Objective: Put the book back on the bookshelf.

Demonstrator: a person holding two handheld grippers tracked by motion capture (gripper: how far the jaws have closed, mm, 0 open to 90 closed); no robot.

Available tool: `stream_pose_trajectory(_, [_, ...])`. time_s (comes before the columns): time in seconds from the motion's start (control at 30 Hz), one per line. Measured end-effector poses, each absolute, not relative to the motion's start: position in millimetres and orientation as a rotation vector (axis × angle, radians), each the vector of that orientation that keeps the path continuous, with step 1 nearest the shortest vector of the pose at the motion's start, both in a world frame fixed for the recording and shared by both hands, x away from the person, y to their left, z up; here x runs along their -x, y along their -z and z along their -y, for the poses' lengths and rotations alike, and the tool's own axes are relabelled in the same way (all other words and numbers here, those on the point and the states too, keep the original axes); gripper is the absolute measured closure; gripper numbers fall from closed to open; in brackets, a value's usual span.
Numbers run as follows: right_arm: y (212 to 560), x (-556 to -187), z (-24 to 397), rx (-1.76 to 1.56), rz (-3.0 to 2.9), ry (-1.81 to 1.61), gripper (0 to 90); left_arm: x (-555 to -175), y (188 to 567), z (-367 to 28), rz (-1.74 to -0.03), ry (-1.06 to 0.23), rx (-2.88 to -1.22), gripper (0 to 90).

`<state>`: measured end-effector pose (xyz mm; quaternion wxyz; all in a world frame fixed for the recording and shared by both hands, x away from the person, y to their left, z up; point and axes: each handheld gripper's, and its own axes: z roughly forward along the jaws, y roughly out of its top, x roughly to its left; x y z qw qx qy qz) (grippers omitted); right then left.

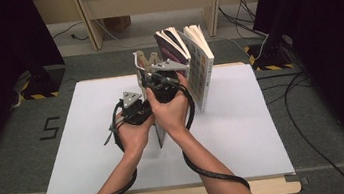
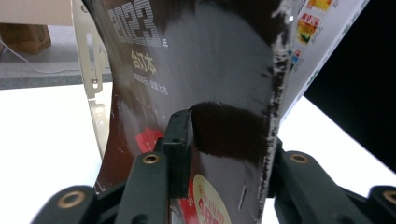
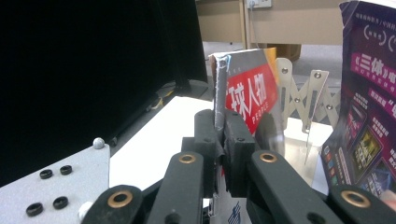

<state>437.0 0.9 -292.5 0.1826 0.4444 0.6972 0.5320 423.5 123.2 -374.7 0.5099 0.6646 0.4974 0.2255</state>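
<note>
— Where are your hands over the bench (image 1: 91, 153)?

— Both forearms reach in close together. Your right hand (image 1: 171, 108) sits higher, your left hand (image 1: 133, 132) just beside it.

— And the magazines (image 1: 190, 59)?

— Held upright above the bench, fanning apart, in front of a metal folding rack (image 1: 144, 61).

— The right tongs (image 3: 219, 140)?

— Clamped on a red-covered magazine's spine (image 3: 247, 93).

— The left tongs (image 2: 224, 154)?

— Closed on a dark glossy cover (image 2: 196, 70); its lower edge is cut off.

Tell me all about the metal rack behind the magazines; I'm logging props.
The metal rack is a pale, bare-metal folding stand of crossed, riveted slats, accordion style. It stands upright on the white table near its far edge, with magazines standing at it. Whether it touches them cannot be told.
</note>
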Motion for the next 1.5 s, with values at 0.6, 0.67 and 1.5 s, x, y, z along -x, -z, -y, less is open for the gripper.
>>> stream_pose_trajectory(0.6, [289, -436, 4, -1.138, -2.090, -1.554, 63.8, -425, 379, -129, -1.218, -0.612, -1.593, 86.1])
stream_pose_trajectory(0.67, [285, -429, 14, -1.117, -2.083, -1.597, 61.8, -426, 378, -133, -1.224, -0.600, -1.574, 86.1])
stream_pose_trajectory(1.5, [449, -366, 215, -1.698, -1.936, -1.212, 58.7, -426, 358, -157, -1.164, -0.581, -1.524, 86.3])
